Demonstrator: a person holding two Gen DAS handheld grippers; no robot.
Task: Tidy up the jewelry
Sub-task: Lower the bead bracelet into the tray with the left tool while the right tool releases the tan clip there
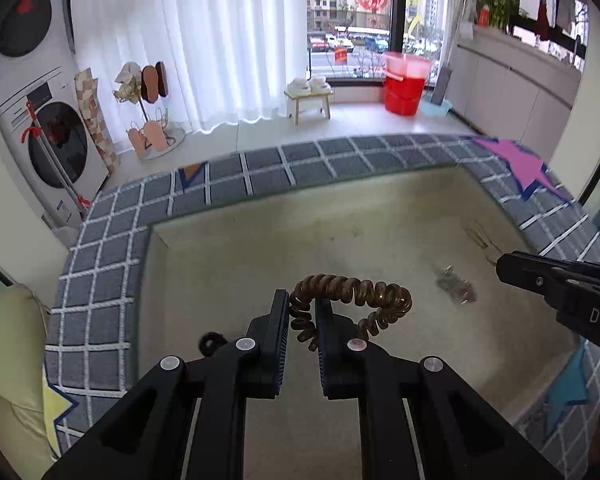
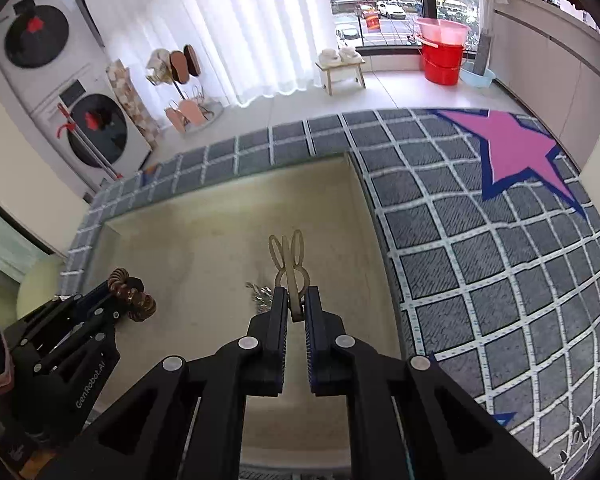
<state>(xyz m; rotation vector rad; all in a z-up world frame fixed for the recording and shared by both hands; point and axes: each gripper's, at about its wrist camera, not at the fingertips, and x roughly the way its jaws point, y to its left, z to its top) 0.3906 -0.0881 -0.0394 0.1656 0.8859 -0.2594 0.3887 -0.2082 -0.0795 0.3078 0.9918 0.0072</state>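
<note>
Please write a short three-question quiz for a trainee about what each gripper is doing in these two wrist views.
1. True or false: the left gripper holds a brown spiral hair tie.
2. Multiple choice: what does the right gripper hold? A) a chain B) a pale bunny-shaped hair clip C) nothing
3. Short answer: what small item lies loose on the beige mat between the two grippers?

Key
1. True; the coil is pinched between its fingers.
2. B
3. A small silvery piece of jewelry; its type is too blurred to tell.
</note>
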